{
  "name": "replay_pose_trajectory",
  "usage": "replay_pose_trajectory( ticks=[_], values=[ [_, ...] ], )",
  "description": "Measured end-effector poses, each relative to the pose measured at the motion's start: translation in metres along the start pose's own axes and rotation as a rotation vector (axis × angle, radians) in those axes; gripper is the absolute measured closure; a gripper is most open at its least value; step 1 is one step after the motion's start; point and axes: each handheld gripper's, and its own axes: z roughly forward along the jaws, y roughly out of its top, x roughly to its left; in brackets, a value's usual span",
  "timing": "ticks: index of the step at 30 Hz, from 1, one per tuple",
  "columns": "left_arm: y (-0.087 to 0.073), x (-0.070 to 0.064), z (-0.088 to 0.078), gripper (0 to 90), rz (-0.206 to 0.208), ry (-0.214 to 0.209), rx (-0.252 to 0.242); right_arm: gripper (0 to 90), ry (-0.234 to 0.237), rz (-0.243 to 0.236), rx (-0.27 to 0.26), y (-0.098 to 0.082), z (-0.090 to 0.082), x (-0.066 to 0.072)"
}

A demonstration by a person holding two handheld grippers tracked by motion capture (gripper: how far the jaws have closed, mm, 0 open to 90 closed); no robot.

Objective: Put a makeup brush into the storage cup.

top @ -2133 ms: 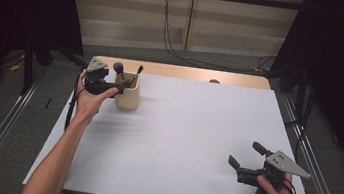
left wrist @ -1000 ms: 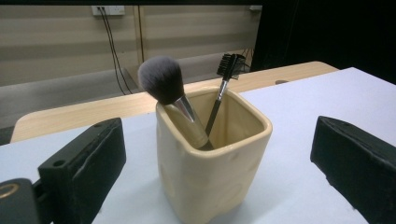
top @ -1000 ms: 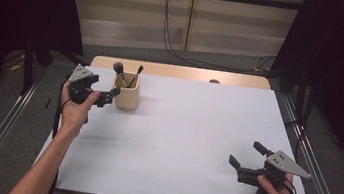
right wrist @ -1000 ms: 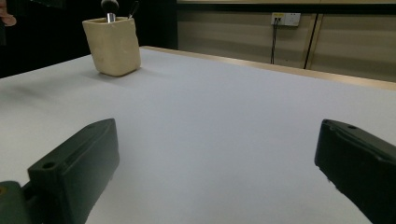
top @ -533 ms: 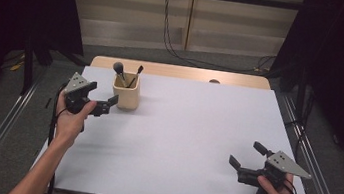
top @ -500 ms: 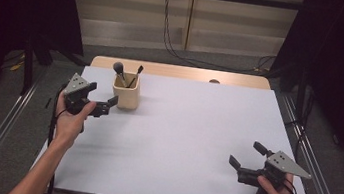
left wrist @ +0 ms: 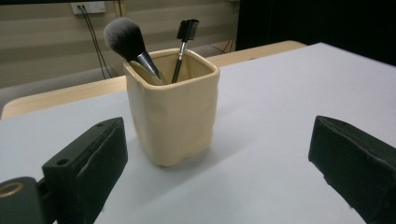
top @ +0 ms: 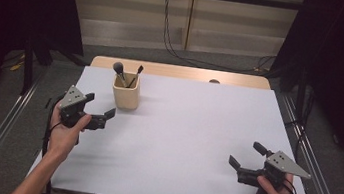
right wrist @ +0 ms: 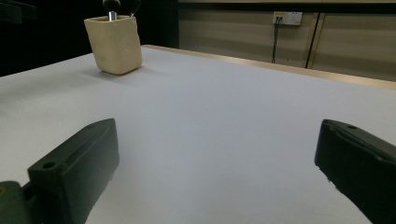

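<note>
A cream square cup [top: 125,96] stands at the table's far left. It holds a fluffy powder brush [top: 119,70] and a thin black comb brush [top: 137,72]. My left gripper [top: 99,105] hovers just left of and nearer than the cup, open and holding nothing. In the left gripper view the cup [left wrist: 172,114] sits ahead between the spread jaws of the gripper [left wrist: 219,163], with the powder brush [left wrist: 125,35] and the comb brush [left wrist: 186,30] sticking up. My right gripper [top: 245,154] rests low at the near right, open. The right gripper view shows the cup [right wrist: 114,44] far off.
The white tabletop [top: 191,130] stretches between the two grippers. A wooden strip [top: 178,71] runs along its far edge. Metal rails [top: 5,120] flank the table, and cables [top: 169,26] hang on the back wall.
My left gripper has drawn back from the cup, down and to the left toward the person, with its jaws open. The right gripper has stayed put.
</note>
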Motion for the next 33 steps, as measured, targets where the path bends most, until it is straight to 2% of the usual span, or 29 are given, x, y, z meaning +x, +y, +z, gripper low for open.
replay_pose_trajectory(
  ticks=[2, 4, 6, 8, 12, 15, 19, 26, 29, 32, 33],
  values=[
    [-0.002, -0.002, -0.004, 4.7, -0.002, 0.006, -0.024, 0.0, 0.0, -0.008, -0.001, 0.0, -0.001, 0.0],
    [-0.005, -0.005, -0.007, 4.7, -0.001, 0.009, -0.021, 0.0, -0.003, -0.003, -0.003, 0.0, -0.001, 0.0],
    [-0.007, -0.009, -0.012, 5.0, 0.008, 0.007, -0.041, 0.0, -0.003, -0.001, -0.002, 0.0, -0.001, -0.001],
    [-0.007, -0.013, -0.017, 5.1, 0.029, 0.003, -0.032, 0.0, -0.003, 0.0, -0.003, 0.0, -0.001, 0.0],
    [-0.013, -0.018, -0.024, 4.8, 0.025, -0.004, -0.028, 0.0, -0.002, -0.002, -0.003, 0.0, -0.001, 0.0],
    [-0.017, -0.02, -0.03, 4.6, 0.03, 0.005, -0.028, 0.0, -0.003, 0.0, -0.002, 0.0, -0.001, 0.001],
    [-0.02, -0.023, -0.034, 3.9, 0.033, 0.036, -0.024, 0.0, -0.002, -0.002, 0.0, 0.0, 0.0, 0.001],
    [-0.028, -0.033, -0.047, 4.0, 0.016, 0.014, -0.047, 0.0, -0.003, -0.004, -0.004, 0.0, -0.002, 0.001],
    [-0.033, -0.039, -0.053, 4.0, 0.01, 0.002, -0.032, 0.0, -0.005, -0.003, -0.002, 0.0, -0.003, 0.001],
    [-0.034, -0.046, -0.058, 4.0, 0.032, -0.011, -0.039, 0.0, -0.008, -0.002, -0.005, 0.0, -0.004, 0.001],
    [-0.035, -0.047, -0.058, 4.0, 0.027, -0.018, -0.041, 0.0, -0.008, 0.0, -0.004, 0.0, -0.004, 0.001]
  ],
)
